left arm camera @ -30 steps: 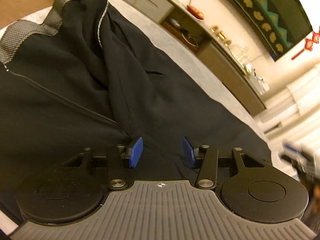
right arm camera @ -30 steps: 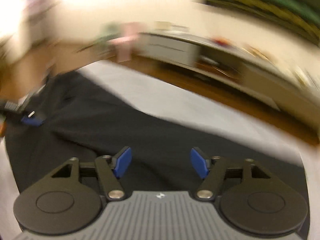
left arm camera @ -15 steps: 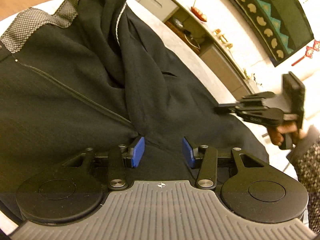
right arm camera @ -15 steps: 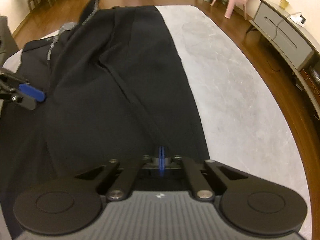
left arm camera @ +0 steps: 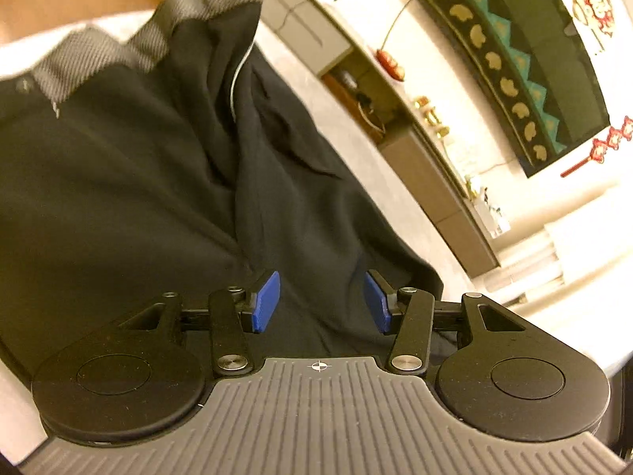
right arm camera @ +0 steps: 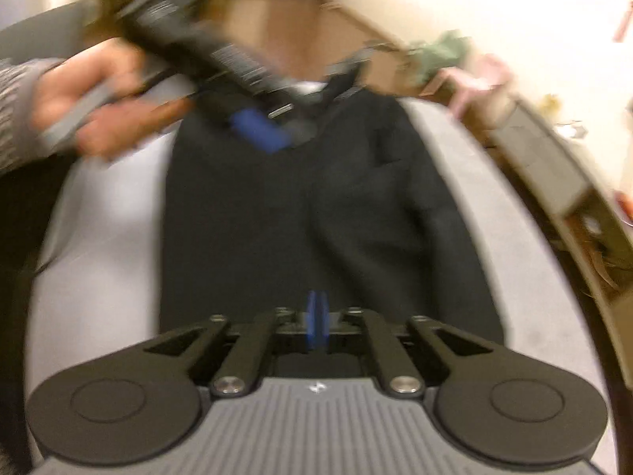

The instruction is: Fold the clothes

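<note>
Two grippers work over one dark garment, a pair of black trousers (left arm camera: 166, 206) spread on a pale grey table (right arm camera: 103, 237). Seen from the left wrist, the trousers fill most of the view, with their grey woven waistband (left arm camera: 99, 59) at the far left edge and a deep fold running down the middle towards the tool. The left gripper (left arm camera: 321, 303) hangs low over the cloth with its blue pads (left arm camera: 266, 301) well spread and easing slightly wider; black fabric shows in the gap between them, but neither pad presses on it. Far to the right in that view stands a long low cabinet (left arm camera: 435, 166) against a pale wall, with a dark patterned hanging (left arm camera: 514, 59) above it. Seen from the right wrist, which is blurred, the trousers run lengthwise away from the camera, the table showing bare on both sides. The right gripper (right arm camera: 317, 324) sits at the near end of the garment with its blue pads almost together, a thin slit showing as they begin to part; whether any cloth is caught in that slit cannot be told. At the far left of this view a person's hand (right arm camera: 95, 107) in a patterned sleeve (right arm camera: 16, 114) holds the other tool above the far part of the trousers, its blue pad visible.
</note>
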A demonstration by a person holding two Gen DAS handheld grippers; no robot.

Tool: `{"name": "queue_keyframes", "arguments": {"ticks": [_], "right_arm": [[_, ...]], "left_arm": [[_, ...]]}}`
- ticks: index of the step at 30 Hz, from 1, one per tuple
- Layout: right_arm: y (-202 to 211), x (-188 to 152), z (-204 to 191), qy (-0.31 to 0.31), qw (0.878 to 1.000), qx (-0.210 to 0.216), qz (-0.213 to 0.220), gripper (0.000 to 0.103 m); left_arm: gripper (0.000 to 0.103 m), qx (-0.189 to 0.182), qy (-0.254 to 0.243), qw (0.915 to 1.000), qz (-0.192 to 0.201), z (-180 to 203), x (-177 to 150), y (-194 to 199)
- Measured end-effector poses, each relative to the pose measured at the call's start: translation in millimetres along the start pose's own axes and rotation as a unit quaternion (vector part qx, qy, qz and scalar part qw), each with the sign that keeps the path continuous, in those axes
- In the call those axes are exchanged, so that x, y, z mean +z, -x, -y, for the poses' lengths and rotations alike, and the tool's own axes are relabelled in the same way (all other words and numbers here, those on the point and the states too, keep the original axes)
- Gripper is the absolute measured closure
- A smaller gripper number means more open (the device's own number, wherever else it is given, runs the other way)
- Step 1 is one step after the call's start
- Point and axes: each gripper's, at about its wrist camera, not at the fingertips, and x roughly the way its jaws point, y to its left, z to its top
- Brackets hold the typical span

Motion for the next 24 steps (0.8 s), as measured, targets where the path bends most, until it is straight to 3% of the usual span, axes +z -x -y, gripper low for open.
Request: {"name": "queue_keyframes", "arguments": {"ticks": [1,3,6,8,9,11,12,15,17,19,20,22,24], "right_arm": [[-6,9,12,-0.015,1.000,-0.014,0.011,0.061],[-26,30,35,-0.038,0.998,-0.036,0.021,0.045],[-82,60,53,-0.032,0.999,-0.010,-0.019,0.043],[-116,64,53,-0.008,0.999,0.005,-0.052,0.052],[-132,66,55,-0.002,0.997,0.019,-0.080,0.095],[-139,68,56,0.000,0.996,-0.002,-0.090,0.102],[-126,72,57,-0.012,0.997,-0.011,-0.069,0.102],[-56,66,4,-0.004,1.000,0.015,0.006,0.102],[-9,61,-33,0.003,0.998,0.035,0.055,0.102],[-14,38,-71,0.036,0.999,0.038,0.014,0.102],[-23,29,-81,0.049,0.999,0.020,-0.007,0.102],[-41,18,-88,0.054,0.998,-0.012,-0.042,0.090],[-41,26,-75,0.006,0.999,-0.020,-0.025,0.084]], "left_arm": [[0.060,0.006,-0.003,1.0000,0.002,0,-1,0],[0.061,0.019,-0.002,0.9998,0.011,-4,1,2],[0.061,0.035,0.013,0.9991,0.022,-15,8,3],[0.061,0.040,0.029,0.9983,0.030,-25,14,6],[0.061,0.041,0.038,0.9978,0.035,-31,17,9],[0.061,0.041,0.057,0.9963,0.049,-43,24,19],[0.061,0.043,0.068,0.9948,0.062,-48,26,26],[0.060,0.054,0.102,0.9883,0.101,-64,33,47],[0.059,0.059,0.130,0.9843,0.103,-74,35,51],[0.059,0.052,0.144,0.9842,0.088,-78,33,50],[0.059,0.047,0.150,0.9843,0.080,-80,32,50],[0.059,0.041,0.156,0.9842,0.072,-82,30,52],[0.059,0.038,0.154,0.9841,0.079,-82,30,61]]}}
